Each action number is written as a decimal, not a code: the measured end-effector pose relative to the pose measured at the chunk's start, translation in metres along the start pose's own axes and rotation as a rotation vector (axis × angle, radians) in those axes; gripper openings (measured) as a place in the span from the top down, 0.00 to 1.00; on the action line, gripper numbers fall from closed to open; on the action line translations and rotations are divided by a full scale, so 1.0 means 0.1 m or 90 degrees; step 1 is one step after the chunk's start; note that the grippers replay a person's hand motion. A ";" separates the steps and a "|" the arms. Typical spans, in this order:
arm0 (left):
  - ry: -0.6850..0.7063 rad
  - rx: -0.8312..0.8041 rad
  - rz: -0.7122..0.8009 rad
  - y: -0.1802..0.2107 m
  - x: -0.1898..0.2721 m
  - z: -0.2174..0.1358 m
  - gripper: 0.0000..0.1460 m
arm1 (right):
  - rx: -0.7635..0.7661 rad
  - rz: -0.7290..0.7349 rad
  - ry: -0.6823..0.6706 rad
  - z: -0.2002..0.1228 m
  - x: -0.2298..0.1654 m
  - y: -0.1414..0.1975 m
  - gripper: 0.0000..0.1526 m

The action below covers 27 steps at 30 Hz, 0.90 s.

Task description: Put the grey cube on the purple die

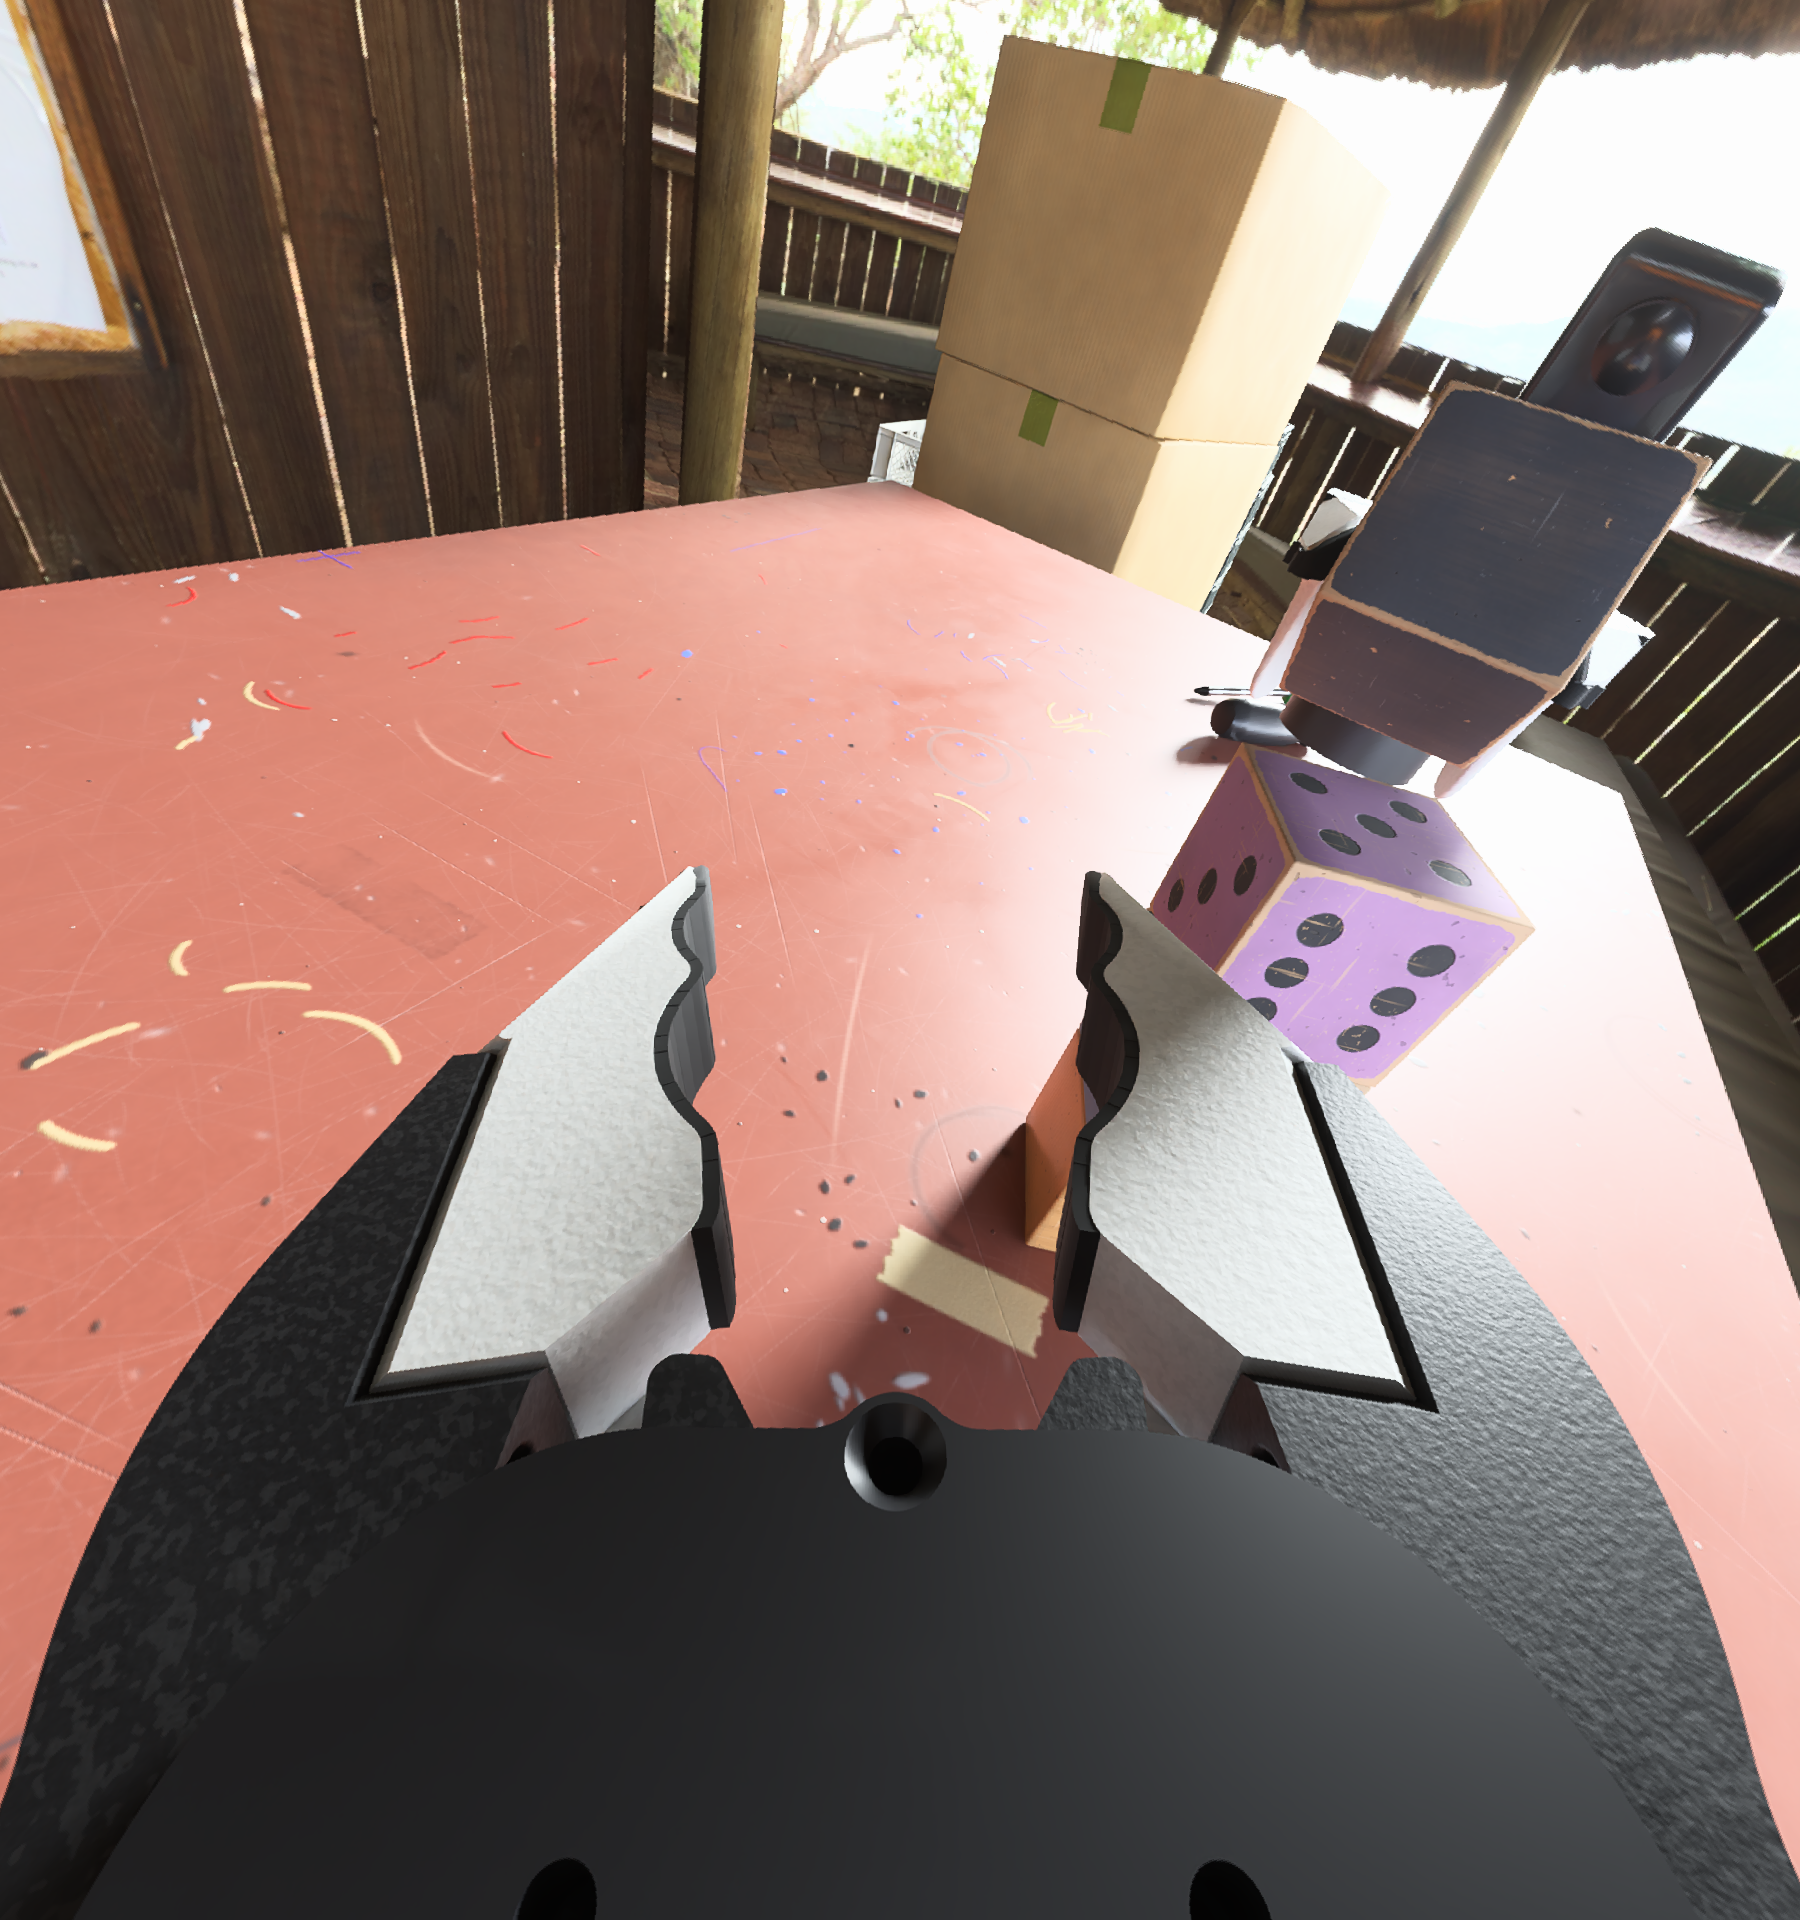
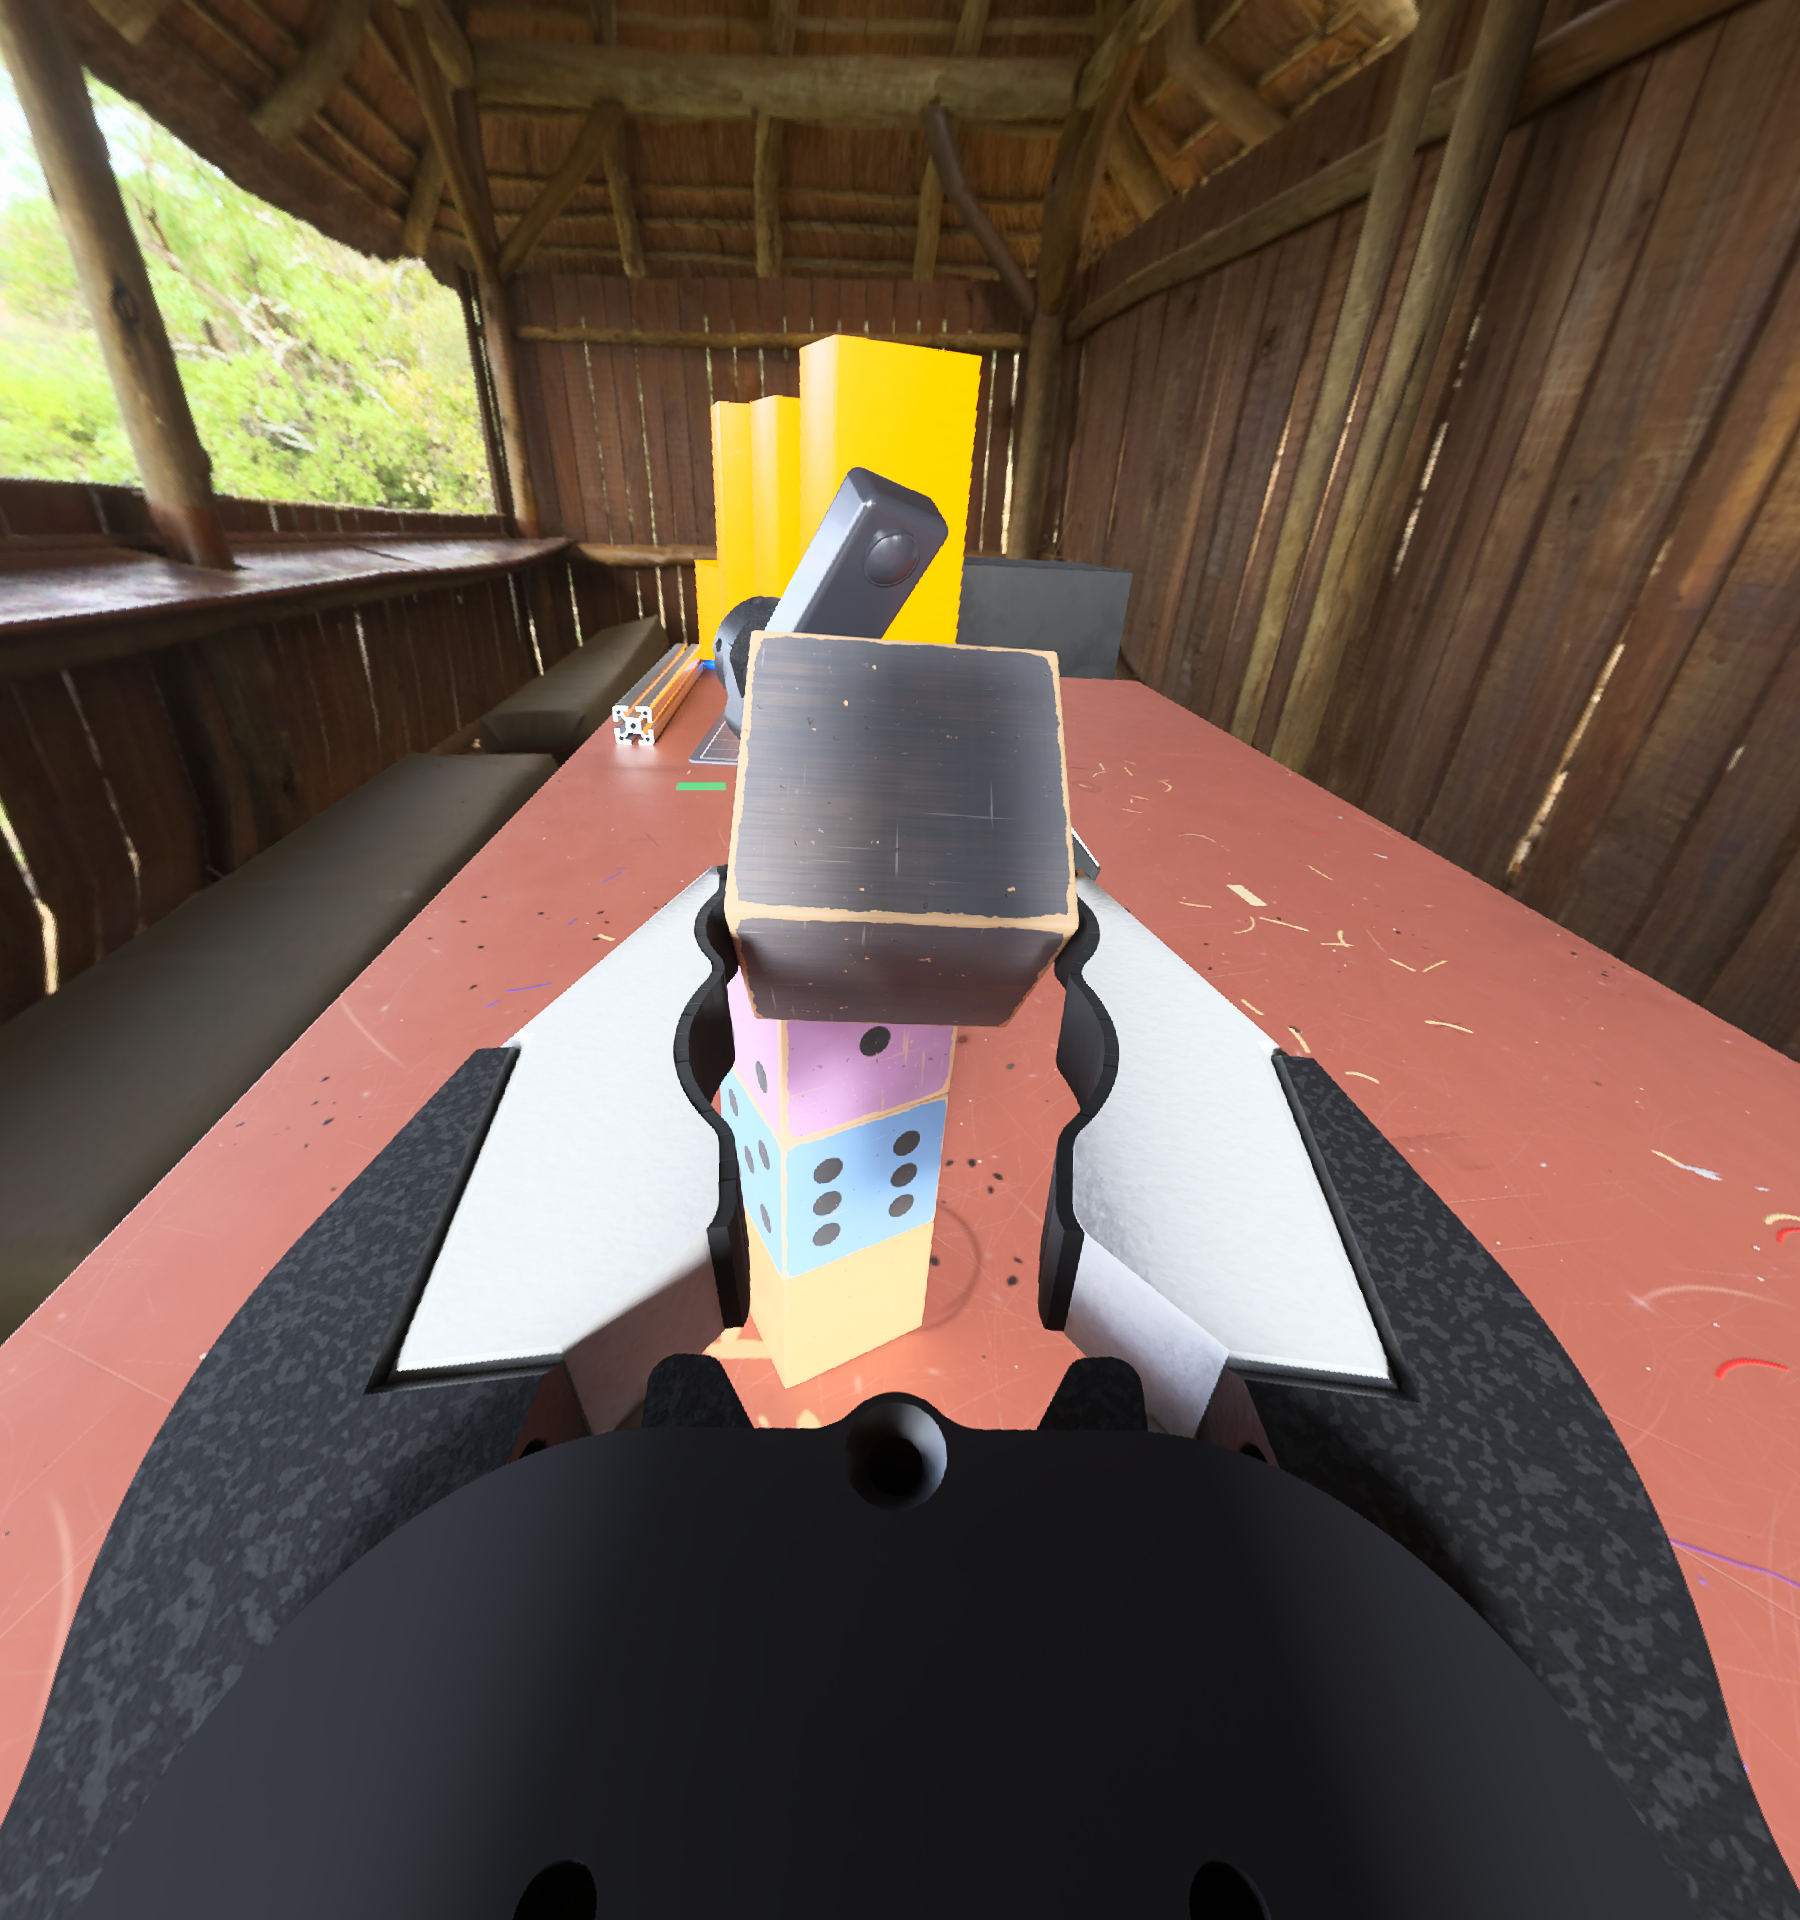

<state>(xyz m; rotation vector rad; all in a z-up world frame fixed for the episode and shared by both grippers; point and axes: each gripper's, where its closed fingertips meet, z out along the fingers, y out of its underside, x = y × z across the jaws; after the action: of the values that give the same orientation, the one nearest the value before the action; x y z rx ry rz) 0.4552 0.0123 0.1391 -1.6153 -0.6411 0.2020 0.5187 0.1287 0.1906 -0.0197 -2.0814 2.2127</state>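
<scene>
Right claw (image 2: 896, 935) pinching the grey cube (image 2: 901, 790) between its fingertips, cube tilted, its lower edge hanging just above the purple die (image 2: 854, 1070), apparently not touching; directly under that, a blue die (image 2: 854, 1184) and a pale yellow block (image 2: 834, 1320) in one stack on the red table (image 2: 1395, 1039); open tabletop to the right of the claw, with only paint flecks; table edge and a dark bench (image 2: 200, 987) close on its left; yellow boxes (image 2: 875, 468) well ahead at the far end.

Left claw (image 1: 896, 904) spread and holding nothing, low over bare table; purple die just beyond its right fingertip, stack partly hidden behind that finger; grey cube up ahead to the right; wide clear surface ahead and to the left; cardboard boxes (image 1: 1135, 312) past the far edge.
</scene>
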 end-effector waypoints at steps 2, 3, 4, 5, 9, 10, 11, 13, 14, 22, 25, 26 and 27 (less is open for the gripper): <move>0.000 0.000 0.000 0.00 0.00 0.00 0.52 | -0.001 -0.001 -0.001 0.00 -0.01 0.00 0.60; 0.001 -0.001 0.001 0.00 0.00 0.00 0.52 | 0.000 0.000 -0.001 0.00 -0.01 0.00 0.60; 0.001 -0.001 0.001 0.00 0.00 0.00 0.52 | 0.001 0.000 -0.003 0.00 -0.01 0.00 0.60; 0.001 -0.002 0.001 0.01 0.00 0.00 0.51 | 0.002 0.001 -0.004 0.00 -0.01 0.00 0.60; 0.001 -0.004 0.001 0.01 0.00 0.01 0.51 | 0.003 0.002 -0.006 0.00 -0.02 -0.01 0.60; 0.001 -0.005 0.001 0.01 0.00 0.01 0.51 | 0.002 0.002 -0.007 0.00 -0.03 0.00 0.60; 0.001 -0.005 0.001 0.02 0.00 0.01 0.51 | 0.001 0.002 -0.008 0.01 -0.03 0.01 0.60; 0.001 -0.005 0.000 0.02 0.00 0.01 0.52 | -0.001 0.002 -0.009 0.01 -0.03 0.01 0.60; 0.001 -0.006 0.001 0.02 0.00 0.01 0.52 | -0.002 0.001 -0.010 0.02 -0.04 0.02 0.60; 0.002 -0.005 0.000 0.02 0.01 0.01 0.52 | -0.006 0.001 -0.014 0.04 -0.05 0.04 0.60; 0.002 -0.005 0.001 0.02 0.01 0.01 0.52 | -0.008 0.000 -0.016 0.04 -0.06 0.04 0.60; 0.002 -0.005 0.001 0.02 0.01 0.01 0.52 | -0.009 0.000 -0.016 0.05 -0.06 0.05 0.60; 0.002 -0.005 0.001 0.02 0.01 0.01 0.52 | -0.010 0.000 -0.017 0.05 -0.06 0.05 0.60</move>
<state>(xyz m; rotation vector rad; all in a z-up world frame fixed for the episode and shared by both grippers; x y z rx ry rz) 0.4559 0.0138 0.1374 -1.6237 -0.6391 0.1970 0.5241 0.1231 0.1857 0.0079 -2.1121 2.2095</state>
